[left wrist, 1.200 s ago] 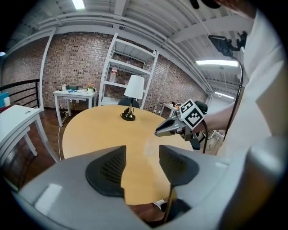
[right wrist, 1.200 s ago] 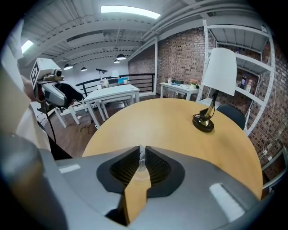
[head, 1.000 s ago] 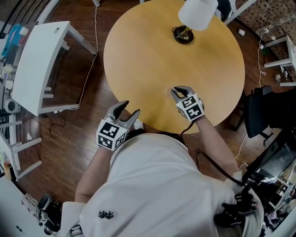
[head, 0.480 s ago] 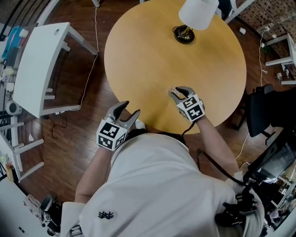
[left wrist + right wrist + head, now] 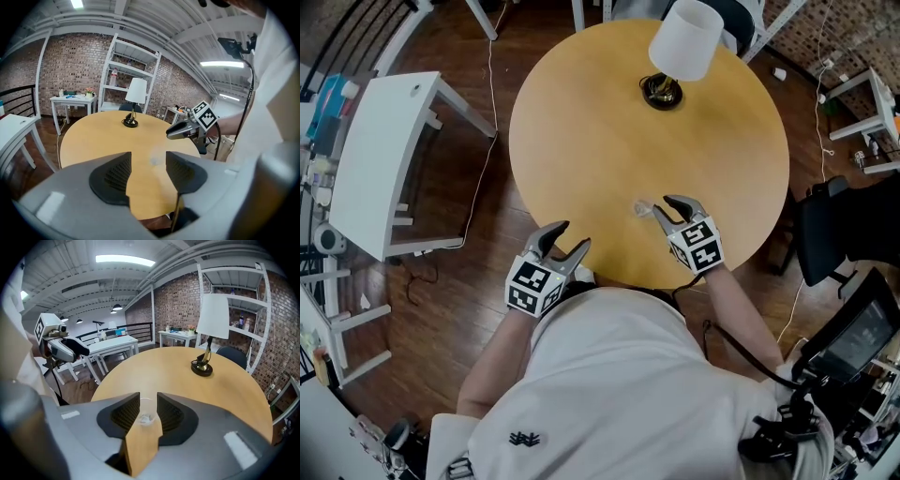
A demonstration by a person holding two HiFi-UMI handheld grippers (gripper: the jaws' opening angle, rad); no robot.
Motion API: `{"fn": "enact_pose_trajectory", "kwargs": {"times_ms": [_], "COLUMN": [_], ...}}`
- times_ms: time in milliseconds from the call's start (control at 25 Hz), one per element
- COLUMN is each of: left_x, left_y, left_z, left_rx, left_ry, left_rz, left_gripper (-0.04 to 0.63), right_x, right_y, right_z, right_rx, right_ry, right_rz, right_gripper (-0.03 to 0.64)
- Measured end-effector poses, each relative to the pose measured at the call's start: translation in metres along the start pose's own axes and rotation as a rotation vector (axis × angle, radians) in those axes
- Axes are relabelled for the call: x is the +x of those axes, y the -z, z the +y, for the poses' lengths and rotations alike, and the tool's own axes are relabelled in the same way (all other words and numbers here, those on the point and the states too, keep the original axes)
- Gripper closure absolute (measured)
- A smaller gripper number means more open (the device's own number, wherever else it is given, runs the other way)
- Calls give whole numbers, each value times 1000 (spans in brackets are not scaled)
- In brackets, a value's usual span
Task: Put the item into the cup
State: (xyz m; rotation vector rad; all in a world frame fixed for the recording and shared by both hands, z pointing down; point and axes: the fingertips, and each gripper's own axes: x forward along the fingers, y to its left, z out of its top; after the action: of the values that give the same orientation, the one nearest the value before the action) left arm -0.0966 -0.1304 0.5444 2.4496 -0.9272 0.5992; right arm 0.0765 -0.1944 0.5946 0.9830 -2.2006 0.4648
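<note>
A small clear cup (image 5: pixel 644 207) stands upright on the round wooden table (image 5: pixel 609 122) near its front edge. In the right gripper view the cup (image 5: pixel 146 414) sits between the far ends of my right gripper's (image 5: pixel 147 409) pads, which stand apart from it; something small and pale lies at its bottom. My right gripper (image 5: pixel 666 205) is open, its tips just right of the cup. My left gripper (image 5: pixel 565 242) hangs open and empty off the table's front-left edge, over the floor. The left gripper view shows the right gripper (image 5: pixel 176 132) and, faintly, the cup (image 5: pixel 153 160).
A lamp with a white shade (image 5: pixel 685 39) and a dark base (image 5: pixel 661 92) stands at the table's far side. A white side table (image 5: pixel 380 131) is to the left, a dark chair (image 5: pixel 839 225) to the right. Cables run over the wooden floor.
My right gripper's jaws have spread apart and its tips sit slightly back from the cup. The head view has shifted a little. The left gripper has kept its place.
</note>
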Motion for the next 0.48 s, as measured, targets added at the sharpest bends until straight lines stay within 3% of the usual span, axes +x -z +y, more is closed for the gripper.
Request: {"fn": "enact_pose_trajectory", "kwargs": {"times_ms": [480], "left_x": [18], "left_y": [-20], "left_z": [-33], "left_rx": [38], "left_ry": [43], "left_rz": [-16], "left_gripper": [394], "right_x": [-114], "right_y": [-13], "right_z": [-5], "right_rx": [77], "right_ry": [89], "right_rz": [-142], "right_gripper": [499]}}
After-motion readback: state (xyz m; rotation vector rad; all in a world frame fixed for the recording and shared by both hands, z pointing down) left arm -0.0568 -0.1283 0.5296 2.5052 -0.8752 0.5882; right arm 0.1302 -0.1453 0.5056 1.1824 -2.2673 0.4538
